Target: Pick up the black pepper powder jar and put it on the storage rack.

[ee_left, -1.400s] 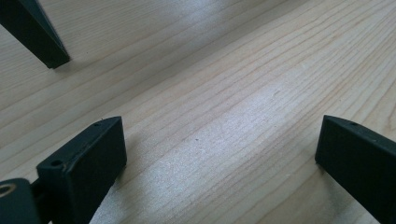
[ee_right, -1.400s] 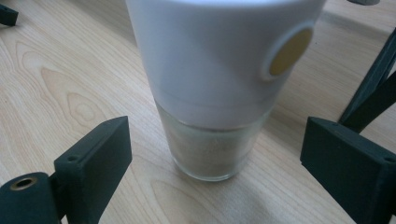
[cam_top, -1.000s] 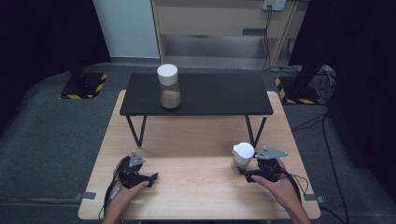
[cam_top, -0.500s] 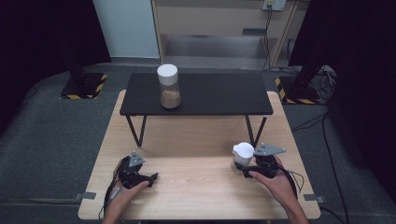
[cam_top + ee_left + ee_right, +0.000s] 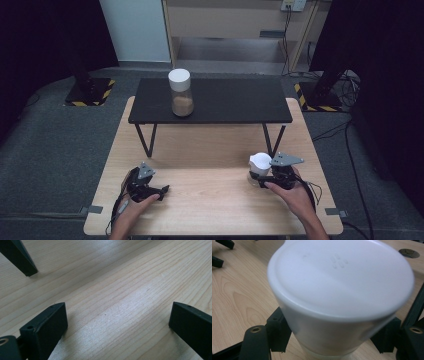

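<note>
The step in hand is the grasp of the white-lidded jar [image 5: 339, 297], which stands on the wooden table [image 5: 210, 150] near its right front part. The right gripper [image 5: 261, 178] has just been closing its jaws, and in the right gripper view the 2 black jaws now press against the jar's sides just under the lid, so the jar is clamped. The left gripper [image 5: 162, 190] rests low over the table at the front left, its jaws wide apart with nothing between them (only bare wood shows there). A second jar [image 5: 180, 92], with brown contents, stands on the black shelf [image 5: 230, 100] behind. I judge the next move is a lift, and it calls for a firm, level hold, because the lid is wide and the grip sits high.
</note>
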`<state>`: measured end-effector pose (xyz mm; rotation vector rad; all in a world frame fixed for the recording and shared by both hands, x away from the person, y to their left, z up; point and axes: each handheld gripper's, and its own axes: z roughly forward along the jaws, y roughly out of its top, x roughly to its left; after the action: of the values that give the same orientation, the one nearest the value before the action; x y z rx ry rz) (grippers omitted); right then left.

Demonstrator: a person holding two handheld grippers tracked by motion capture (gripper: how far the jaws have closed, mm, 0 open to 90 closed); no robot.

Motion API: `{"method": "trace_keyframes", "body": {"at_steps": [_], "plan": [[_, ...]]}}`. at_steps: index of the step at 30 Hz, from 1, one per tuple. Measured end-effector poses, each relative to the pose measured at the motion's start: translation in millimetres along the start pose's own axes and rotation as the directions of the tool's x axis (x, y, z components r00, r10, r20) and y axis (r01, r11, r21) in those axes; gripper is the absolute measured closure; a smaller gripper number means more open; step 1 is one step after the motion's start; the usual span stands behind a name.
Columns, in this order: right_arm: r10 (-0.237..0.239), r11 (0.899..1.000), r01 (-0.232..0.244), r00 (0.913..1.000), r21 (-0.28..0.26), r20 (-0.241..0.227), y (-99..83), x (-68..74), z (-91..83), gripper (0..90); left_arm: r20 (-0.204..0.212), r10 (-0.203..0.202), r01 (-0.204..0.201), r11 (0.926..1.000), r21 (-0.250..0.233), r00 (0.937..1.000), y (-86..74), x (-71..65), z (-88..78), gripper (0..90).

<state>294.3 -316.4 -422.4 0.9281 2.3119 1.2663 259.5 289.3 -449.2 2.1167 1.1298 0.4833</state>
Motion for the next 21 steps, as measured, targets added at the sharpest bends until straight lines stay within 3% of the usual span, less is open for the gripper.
{"method": "trace_keyframes", "body": {"at_steps": [12, 21], "plan": [[-0.042, 0.999, 0.042, 0.9991, 0.014, 0.006, 4.2, 3.4, -2.4, 31.4, 0.0, 0.0, 0.0, 1.0, 0.0, 1.0, 0.0, 0.0, 0.0, 0.7], [-0.049, 0.998, 0.049, 0.9988, -0.027, -0.009, 11.2, 3.2, -12.5, 31.5, 0.0, 0.0, 0.0, 1.0, 0.0, 1.0, 0.0, 0.1, 0.0, 0.7]]}}
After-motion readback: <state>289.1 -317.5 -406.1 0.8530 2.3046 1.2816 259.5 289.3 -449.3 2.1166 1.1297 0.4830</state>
